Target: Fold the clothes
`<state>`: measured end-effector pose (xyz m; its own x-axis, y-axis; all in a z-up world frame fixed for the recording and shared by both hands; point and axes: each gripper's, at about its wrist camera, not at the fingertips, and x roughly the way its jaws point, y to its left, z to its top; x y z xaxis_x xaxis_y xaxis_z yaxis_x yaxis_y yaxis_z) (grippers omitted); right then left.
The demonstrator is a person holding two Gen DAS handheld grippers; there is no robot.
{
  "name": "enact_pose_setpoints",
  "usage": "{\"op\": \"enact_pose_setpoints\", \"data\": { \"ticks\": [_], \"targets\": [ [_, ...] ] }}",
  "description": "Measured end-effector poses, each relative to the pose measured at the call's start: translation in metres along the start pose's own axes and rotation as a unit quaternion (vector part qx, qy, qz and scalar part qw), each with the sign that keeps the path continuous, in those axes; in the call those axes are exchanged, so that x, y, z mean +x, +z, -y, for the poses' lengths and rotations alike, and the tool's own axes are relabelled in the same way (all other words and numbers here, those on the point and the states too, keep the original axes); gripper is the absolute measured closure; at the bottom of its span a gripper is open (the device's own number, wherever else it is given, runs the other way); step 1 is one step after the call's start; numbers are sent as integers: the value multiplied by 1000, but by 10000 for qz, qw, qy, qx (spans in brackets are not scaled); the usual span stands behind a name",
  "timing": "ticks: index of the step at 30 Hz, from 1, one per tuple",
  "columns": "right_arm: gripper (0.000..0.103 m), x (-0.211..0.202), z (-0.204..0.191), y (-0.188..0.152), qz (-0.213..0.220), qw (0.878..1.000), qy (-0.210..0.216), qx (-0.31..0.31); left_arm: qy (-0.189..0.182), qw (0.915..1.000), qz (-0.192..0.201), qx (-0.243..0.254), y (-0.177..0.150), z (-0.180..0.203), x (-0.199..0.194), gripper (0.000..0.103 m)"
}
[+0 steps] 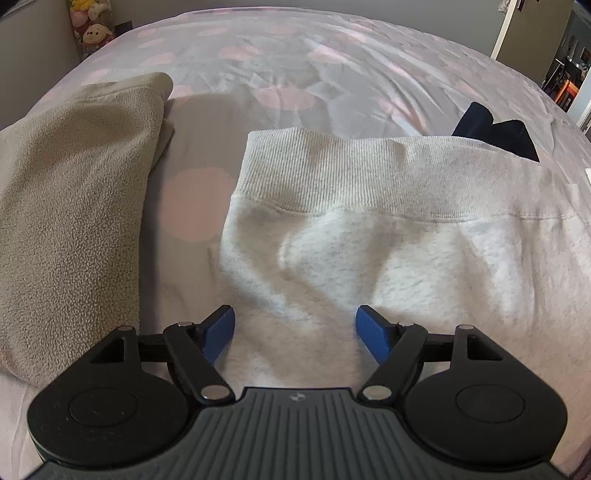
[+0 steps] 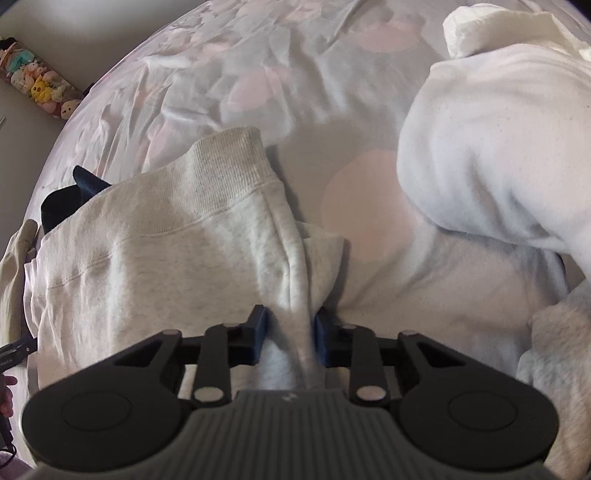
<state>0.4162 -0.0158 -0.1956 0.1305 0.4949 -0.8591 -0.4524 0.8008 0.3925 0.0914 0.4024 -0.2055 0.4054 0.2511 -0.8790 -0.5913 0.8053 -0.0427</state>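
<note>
Left wrist view: the left gripper [image 1: 295, 332] stands wide, its blue pads [image 1: 220, 330] apart with nothing pinched. The sweatshirt [image 1: 388, 240], pale heather grey, lies flat on the bed [image 1: 295, 66] just beyond and under the pads, its ribbed hem [image 1: 369, 173] across the far side. Left of the sweatshirt, apart from it, lies a beige fleece [image 1: 74, 206]. A dark garment [image 1: 498, 129] pokes out behind the sweatshirt's hem at the far right. Plush toys [image 1: 92, 26] sit far off past the fleece, by the wall.

Right wrist view: the right gripper [image 2: 290, 332] is narrow, clamped on a raised fold of the sweatshirt [image 2: 166, 251] at its right edge; cloth fills the gap between the pads [image 2: 260, 328]. Most of the sweatshirt spreads left of the gripper, hem [image 2: 221, 184] on the far side. The dark garment [image 2: 66, 199] shows beyond the sweatshirt's far left corner. Right of the sweatshirt, across a strip of bed [image 2: 258, 74], is a white garment [image 2: 498, 147], heaped.
</note>
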Motion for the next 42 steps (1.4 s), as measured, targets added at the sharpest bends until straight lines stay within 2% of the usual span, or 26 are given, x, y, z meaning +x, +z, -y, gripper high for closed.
{"op": "enact_pose_setpoints", "data": {
  "ticks": [1,2,3,5,9,12,14,16,19,21,24,26,29,33,36,42],
  "targets": [
    [88,-3,-3,1,22,10000,-23,20,116,9998,-116,-105,1,-2,2,9],
    [89,-8,-7,1,54,10000,-38,15,210,9988,-333,-299,0,-6,7,0],
    [90,-13,-12,1,98,9999,-42,-23,176,9976,-468,-486,-1,-11,9,0],
    [90,-25,-22,1,179,9998,-42,-91,-65,9961,-493,-734,-4,-22,9,0],
    [92,-51,-49,2,283,9995,-16,-155,-71,9974,-397,-590,-9,-21,5,0],
    [93,-72,-75,6,343,9993,19,-138,-105,9986,-267,-446,-11,-20,-3,11],
    [93,-87,-95,8,377,9992,96,-92,-99,9989,-168,-415,-12,-22,-10,25],
    [93,-102,-116,11,424,9989,205,-77,-59,9989,-46,-472,-12,-24,-18,30],
    [93,-117,-158,11,471,9981,338,-218,-13,9982,376,-469,-13,-27,-39,30],
    [93,-125,-188,11,495,9972,434,-341,-105,9974,598,-400,-11,-24,-52,30],
    [93,-127,-235,8,507,9952,637,-542,-211,9966,733,-315,-1,-21,-61,32],
    [93,-123,-270,4,504,9932,766,-719,-138,9966,773,-235,5,-21,-65,33],
    [93,-111,-320,-3,462,9896,979,-951,181,9964,829,-97,1,-24,-68,34],
    [93,-76,-372,-15,302,9875,1188,-995,37,9951,848,-514,1,-43,-70,37],
    [93,-39,-400,-29,140,9871,1215,-1032,-22,9934,905,-699,-1,-57,-73,38],
    [94,36,-433,-60,-236,9883,1033,-1094,183,9939,834,-703,-1,-71,-68,39]
  ]
}}
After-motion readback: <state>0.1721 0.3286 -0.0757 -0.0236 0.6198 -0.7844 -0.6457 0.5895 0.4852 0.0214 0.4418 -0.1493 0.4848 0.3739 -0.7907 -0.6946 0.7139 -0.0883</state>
